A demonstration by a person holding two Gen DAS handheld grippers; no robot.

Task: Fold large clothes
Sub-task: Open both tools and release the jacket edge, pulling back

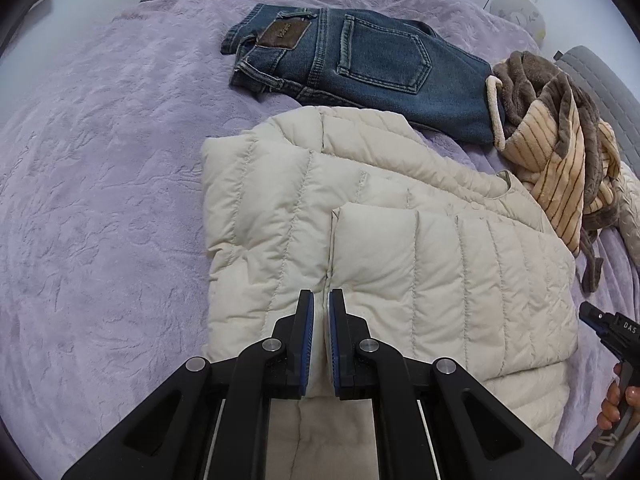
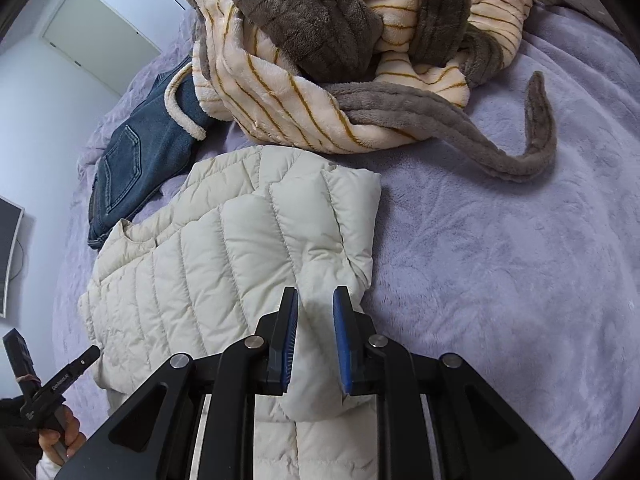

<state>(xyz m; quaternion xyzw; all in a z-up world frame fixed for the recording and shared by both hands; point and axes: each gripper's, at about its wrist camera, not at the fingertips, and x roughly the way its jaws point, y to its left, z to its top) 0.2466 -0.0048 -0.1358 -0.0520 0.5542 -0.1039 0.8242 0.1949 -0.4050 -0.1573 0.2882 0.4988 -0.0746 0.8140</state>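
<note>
A cream quilted puffer jacket (image 1: 360,232) lies partly folded on the purple bedspread (image 1: 100,200), its sleeves laid across its body. It also shows in the right wrist view (image 2: 224,264). My left gripper (image 1: 321,300) hovers over the jacket's near edge, jaws a narrow gap apart with nothing between them. My right gripper (image 2: 316,300) is open, its fingers astride the jacket's folded right edge without pinching it. Each gripper's handle shows at the edge of the other's view.
Folded blue jeans (image 1: 368,68) lie beyond the jacket. A crumpled cream-and-brown striped fleece robe (image 2: 352,48) with a long brown belt (image 2: 520,152) lies to the right. The bedspread (image 2: 520,280) stretches right. A grey headboard (image 1: 604,92) stands far right.
</note>
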